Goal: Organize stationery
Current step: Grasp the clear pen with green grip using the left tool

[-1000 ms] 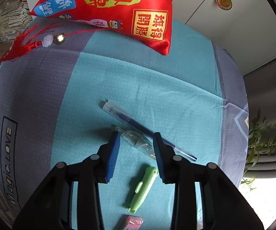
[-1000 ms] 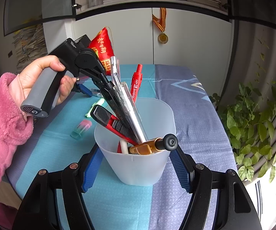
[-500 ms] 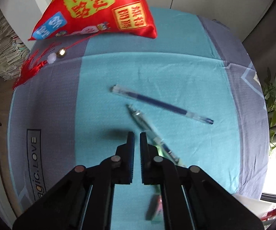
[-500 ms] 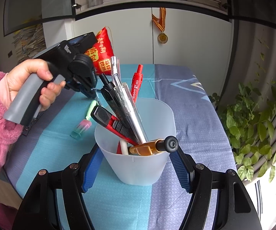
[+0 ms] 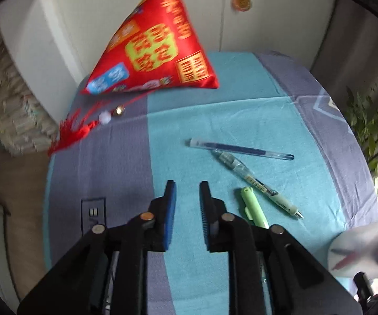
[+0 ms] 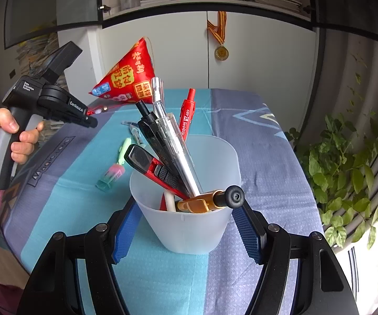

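My right gripper (image 6: 186,232) is shut on a translucent white cup (image 6: 189,225) that stands on the table and holds several pens and a red utility knife (image 6: 152,168). My left gripper (image 5: 186,194) is open and empty, raised above the cloth, left of the loose items; it also shows in the right wrist view (image 6: 90,122). On the cloth lie a blue pen (image 5: 241,149), a clear pale-green pen (image 5: 257,183), a green highlighter (image 5: 253,206) and a pink-and-green eraser (image 6: 110,177).
A red triangular cushion (image 5: 157,50) with a red tassel (image 5: 81,131) lies at the far side of the table. White cabinet doors with a hanging medal (image 6: 221,52) stand behind. A leafy plant (image 6: 346,165) is at the right.
My left gripper closed without taking anything, then opened again, lifted and drew back to the left of the pens. The cup and right gripper have not moved.
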Tool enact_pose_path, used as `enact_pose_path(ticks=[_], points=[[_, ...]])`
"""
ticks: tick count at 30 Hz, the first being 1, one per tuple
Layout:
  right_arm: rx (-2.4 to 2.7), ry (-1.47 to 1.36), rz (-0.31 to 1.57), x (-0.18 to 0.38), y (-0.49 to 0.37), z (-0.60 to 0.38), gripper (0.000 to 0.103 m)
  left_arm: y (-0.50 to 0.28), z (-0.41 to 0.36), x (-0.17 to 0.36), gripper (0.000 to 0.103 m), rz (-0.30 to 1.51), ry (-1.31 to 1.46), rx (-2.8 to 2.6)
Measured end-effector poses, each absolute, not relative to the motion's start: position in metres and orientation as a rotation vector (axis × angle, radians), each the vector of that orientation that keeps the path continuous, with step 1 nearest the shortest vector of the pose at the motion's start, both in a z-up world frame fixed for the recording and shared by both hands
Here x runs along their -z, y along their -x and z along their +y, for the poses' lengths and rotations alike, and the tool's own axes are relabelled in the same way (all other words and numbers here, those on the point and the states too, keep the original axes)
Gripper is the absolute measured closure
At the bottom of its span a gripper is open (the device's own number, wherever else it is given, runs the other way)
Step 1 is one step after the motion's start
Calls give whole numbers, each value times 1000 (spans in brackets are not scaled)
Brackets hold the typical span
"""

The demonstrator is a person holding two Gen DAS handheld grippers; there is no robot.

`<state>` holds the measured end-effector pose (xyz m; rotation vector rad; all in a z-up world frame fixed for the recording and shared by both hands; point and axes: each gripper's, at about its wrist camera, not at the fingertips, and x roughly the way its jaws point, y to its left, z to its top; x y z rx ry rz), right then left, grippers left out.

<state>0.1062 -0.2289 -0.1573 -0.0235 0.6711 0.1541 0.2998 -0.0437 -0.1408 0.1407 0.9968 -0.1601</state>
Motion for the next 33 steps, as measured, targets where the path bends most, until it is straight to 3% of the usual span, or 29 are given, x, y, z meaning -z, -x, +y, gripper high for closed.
enact_pose_path(ticks=[1, 2, 10, 18, 19, 21, 22, 26, 33], points=[[-153, 23, 672, 157, -106, -229, 33, -301, -45, 141, 59, 1014, -153, 178], [-153, 22, 673, 157, -106, -229, 33, -301, -43, 142, 56, 1038, -139, 186], [-147, 24, 672, 157, -106, -226, 33, -337, -51, 167, 60, 1227, 175, 44], [-158, 19, 668, 157, -107, -229, 33, -354, -85, 180, 62, 1247, 109, -8], [-159, 17, 666, 157, -107, -229, 33, -356, -89, 182, 65, 1248, 81, -22], [-161, 15, 668, 158, -107, -230, 33, -356, -93, 180, 84, 1227, 49, -51], [-163, 13, 668, 158, -107, -230, 33, -356, -95, 180, 88, 1230, 43, -40], [-167, 12, 670, 157, -107, -231, 33, -350, -93, 172, 90, 1213, 96, 40], [-167, 14, 670, 157, -107, -231, 33, -296, -73, 113, 90, 1043, 152, 178]])
